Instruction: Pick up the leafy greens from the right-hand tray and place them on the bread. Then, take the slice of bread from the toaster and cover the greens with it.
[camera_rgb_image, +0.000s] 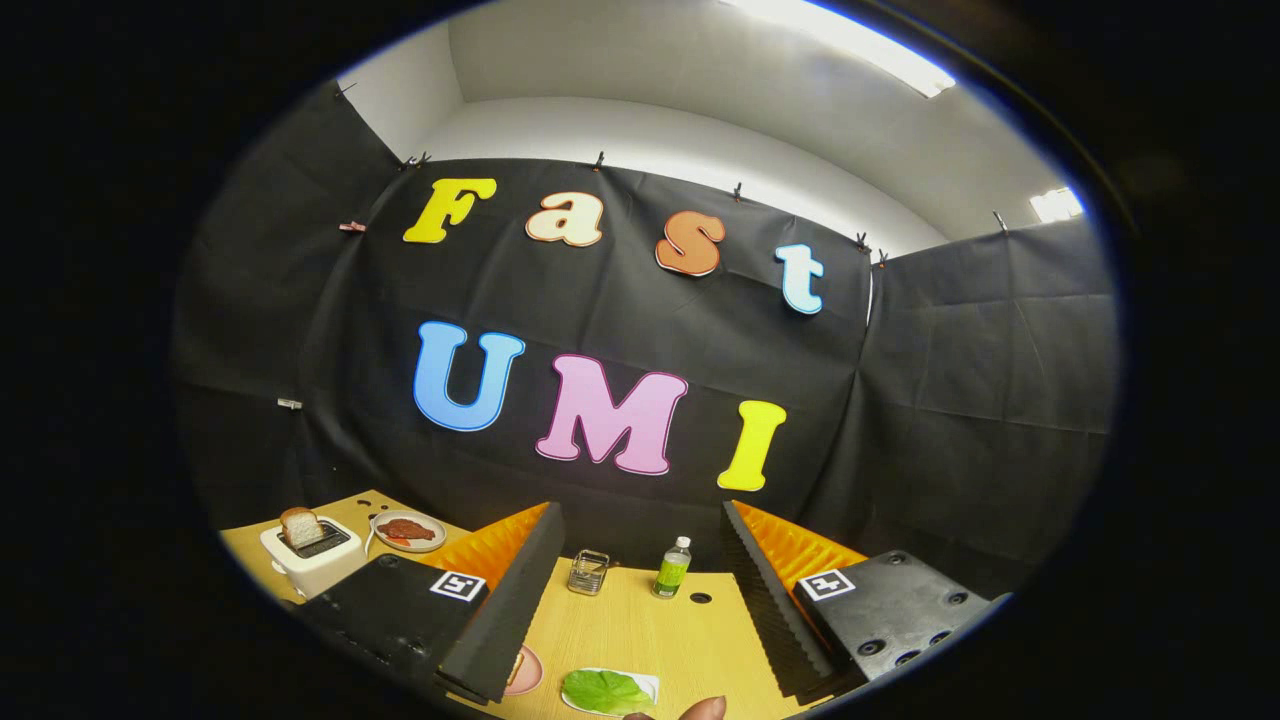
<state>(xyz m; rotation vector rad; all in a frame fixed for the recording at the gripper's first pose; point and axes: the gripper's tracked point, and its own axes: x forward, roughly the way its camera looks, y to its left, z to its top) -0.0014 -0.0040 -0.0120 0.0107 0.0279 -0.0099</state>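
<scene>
My gripper (640, 590) stands open above the wooden table (640, 630), its two fingers wide apart with nothing between them. Low between the fingers lies a leafy green (605, 690) on a white tray (648, 683). Just left of it, half hidden behind the left finger, is a pink plate (528, 672) with a bit of bread (516, 667) on it. Beyond the left finger stands a white toaster (312, 558) with a slice of bread (300, 527) sticking up out of its slot.
A plate with a reddish patty (407, 530) sits right of the toaster. A small wire holder (588, 572) and a green bottle (672, 567) stand at the table's back edge, by a dark hole (700, 598). A person's fingertip (703, 709) shows beside the greens' tray.
</scene>
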